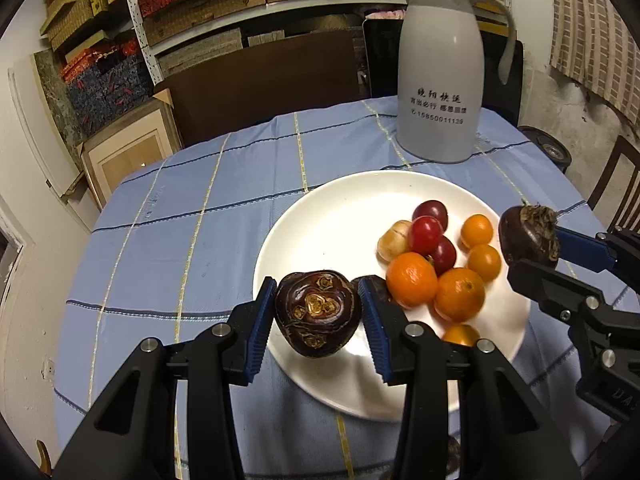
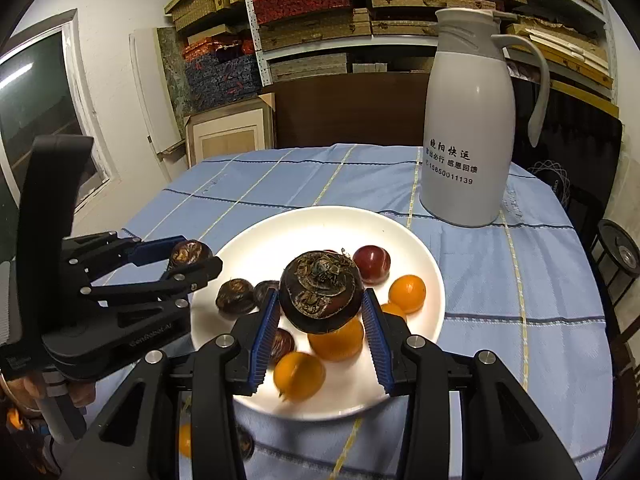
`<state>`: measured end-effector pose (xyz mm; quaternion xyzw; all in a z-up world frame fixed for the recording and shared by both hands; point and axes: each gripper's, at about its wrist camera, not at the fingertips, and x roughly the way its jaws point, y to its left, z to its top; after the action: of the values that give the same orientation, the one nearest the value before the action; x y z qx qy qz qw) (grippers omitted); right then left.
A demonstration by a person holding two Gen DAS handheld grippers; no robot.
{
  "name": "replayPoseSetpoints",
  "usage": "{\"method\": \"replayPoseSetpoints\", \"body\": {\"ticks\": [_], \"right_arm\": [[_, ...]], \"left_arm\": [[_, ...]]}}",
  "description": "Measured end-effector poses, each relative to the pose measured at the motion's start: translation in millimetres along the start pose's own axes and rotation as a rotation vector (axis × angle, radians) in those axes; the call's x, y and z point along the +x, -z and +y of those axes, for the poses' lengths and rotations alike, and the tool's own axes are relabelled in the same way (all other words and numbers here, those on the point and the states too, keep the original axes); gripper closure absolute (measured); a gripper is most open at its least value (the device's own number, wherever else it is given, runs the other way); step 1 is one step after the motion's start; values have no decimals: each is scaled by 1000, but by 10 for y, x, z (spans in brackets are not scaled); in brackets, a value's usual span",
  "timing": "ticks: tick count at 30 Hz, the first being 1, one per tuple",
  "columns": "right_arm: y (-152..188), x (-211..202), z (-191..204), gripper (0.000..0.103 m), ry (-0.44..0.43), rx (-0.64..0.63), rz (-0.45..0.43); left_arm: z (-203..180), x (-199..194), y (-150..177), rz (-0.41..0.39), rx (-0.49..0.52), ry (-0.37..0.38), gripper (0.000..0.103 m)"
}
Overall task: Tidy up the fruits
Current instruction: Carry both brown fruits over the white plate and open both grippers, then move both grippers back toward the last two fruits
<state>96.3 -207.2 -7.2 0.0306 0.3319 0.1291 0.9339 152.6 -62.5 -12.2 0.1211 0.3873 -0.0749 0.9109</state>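
Fruits [image 1: 436,268] are heaped on the plate's [image 1: 320,216] right half; its left half is bare. A chestnut [image 1: 316,314] is pinched by the left gripper [image 1: 318,320] above the near rim, another [image 2: 322,298] by the right gripper [image 2: 322,320].

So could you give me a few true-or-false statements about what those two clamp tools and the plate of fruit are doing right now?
1. Each gripper holds a dark brown water chestnut. True: the left gripper is shut on one dark brown water chestnut, the right gripper on another.
2. The round white plate is empty. False: it holds orange tangerines, red cherry tomatoes and other fruit.
3. The tall grey thermos jug lies on its side. False: it stands upright.
4. A blue checked tablecloth covers the table. True.
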Motion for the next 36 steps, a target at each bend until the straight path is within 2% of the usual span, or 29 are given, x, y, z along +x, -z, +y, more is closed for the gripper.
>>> {"method": "replayPoseSetpoints", "body": {"ticks": [11,26,28,29,30,31,32,33,36], "right_arm": [[-124,315,-43,60,12,-21,25],[-249,623,-139,60,30,-16,55],[-259,654,-129,56,28,-24,59],[-264,661,-127,49,24,-29,57],[-271,657,-117,34,29,-32,42],[-273,638,-101,29,39,-33,29],[-279,615,-90,28,47,-35,12],[-291,585,-80,27,40,-34,-1],[-311,514,-72,27,32,-31,-6]], "left_arm": [[42,361,-98,38,0,-6,62],[105,645,-173,75,-18,3,62],[102,672,-182,77,-15,9,61],[100,685,-184,80,-14,13,61],[100,691,-186,79,-14,13,58],[104,691,-192,77,-16,9,43],[114,678,-196,67,-23,4,26],[127,641,-199,47,-32,-5,23],[144,563,-199,32,-33,0,22]]}}
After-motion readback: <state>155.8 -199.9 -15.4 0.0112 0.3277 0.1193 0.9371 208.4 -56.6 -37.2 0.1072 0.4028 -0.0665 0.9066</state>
